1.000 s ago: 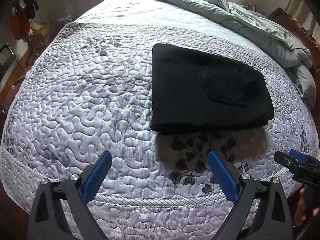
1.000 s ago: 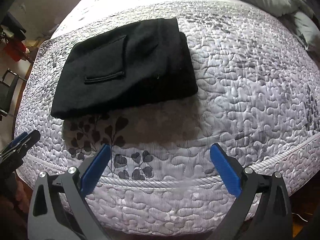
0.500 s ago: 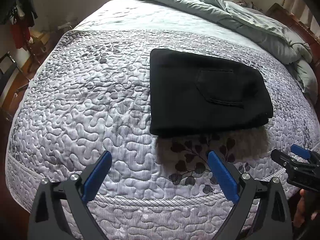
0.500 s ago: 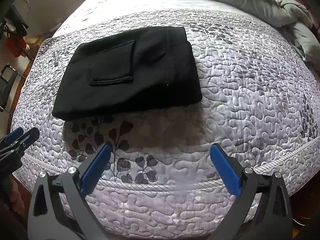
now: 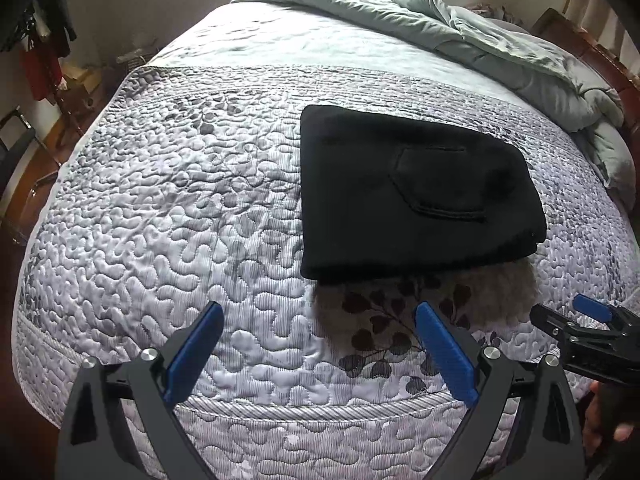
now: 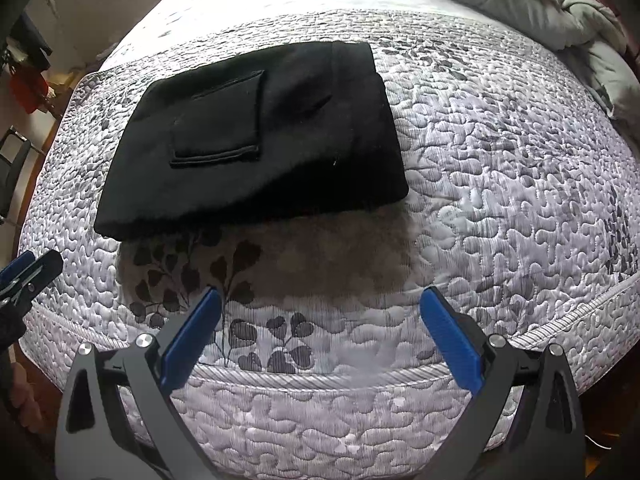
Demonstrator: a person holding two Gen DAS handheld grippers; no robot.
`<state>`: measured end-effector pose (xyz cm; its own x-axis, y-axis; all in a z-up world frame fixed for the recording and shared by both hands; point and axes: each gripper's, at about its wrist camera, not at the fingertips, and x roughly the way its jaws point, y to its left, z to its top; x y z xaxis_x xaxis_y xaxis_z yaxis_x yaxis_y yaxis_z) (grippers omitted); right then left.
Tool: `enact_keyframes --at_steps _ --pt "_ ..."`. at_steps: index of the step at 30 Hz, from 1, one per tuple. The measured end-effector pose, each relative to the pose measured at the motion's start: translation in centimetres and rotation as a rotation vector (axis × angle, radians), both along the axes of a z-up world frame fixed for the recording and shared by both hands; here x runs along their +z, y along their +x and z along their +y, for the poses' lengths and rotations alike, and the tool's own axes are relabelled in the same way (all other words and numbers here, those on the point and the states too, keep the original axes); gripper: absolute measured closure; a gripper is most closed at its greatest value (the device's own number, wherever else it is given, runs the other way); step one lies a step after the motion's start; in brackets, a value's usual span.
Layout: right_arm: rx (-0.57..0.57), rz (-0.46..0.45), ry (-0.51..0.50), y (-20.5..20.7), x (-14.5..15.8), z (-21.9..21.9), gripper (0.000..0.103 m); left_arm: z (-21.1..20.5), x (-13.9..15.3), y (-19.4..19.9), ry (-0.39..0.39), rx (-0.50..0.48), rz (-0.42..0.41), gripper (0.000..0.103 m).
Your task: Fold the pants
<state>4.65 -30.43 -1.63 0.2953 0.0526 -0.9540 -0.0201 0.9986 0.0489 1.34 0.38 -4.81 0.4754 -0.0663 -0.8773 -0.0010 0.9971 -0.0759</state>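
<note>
The pants (image 5: 416,196) lie on the bed (image 5: 200,208) as a compact black rectangle, several layers thick, with a patch pocket (image 6: 218,120) facing up. Their near edge sits just above a printed leaf pattern on the quilt, well back from the bed's foot. Judging by that tidy shape, the folding looks finished or nearly so, which would explain why neither tool touches the cloth.

The left gripper (image 5: 320,344) hangs over the foot of the bed with its blue pads spread wide and nothing between them. The right gripper (image 6: 320,332) hovers likewise, spread and empty, a little to the side of the pants. Each one shows at the edge of the other's view, so the two are held side by side, apart from the pile.

Much stays unclear. The black fabric swallows detail, so the layers and the fold lines cannot be counted, and the waistband and leg ends are not distinguishable. A shadow below the pants darkens the quilt. A green duvet (image 5: 500,48) is bunched at the far end, partly cut off by the frame. The hand (image 5: 604,416) holding the right gripper shows only as a sliver.
</note>
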Motion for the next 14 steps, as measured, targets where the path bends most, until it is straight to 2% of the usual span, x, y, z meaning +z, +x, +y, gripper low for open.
enact_keyframes --at_steps 14 --pt "-0.016 0.013 0.003 0.07 -0.35 -0.41 0.004 0.24 -0.02 0.03 -0.009 0.012 0.012 0.006"
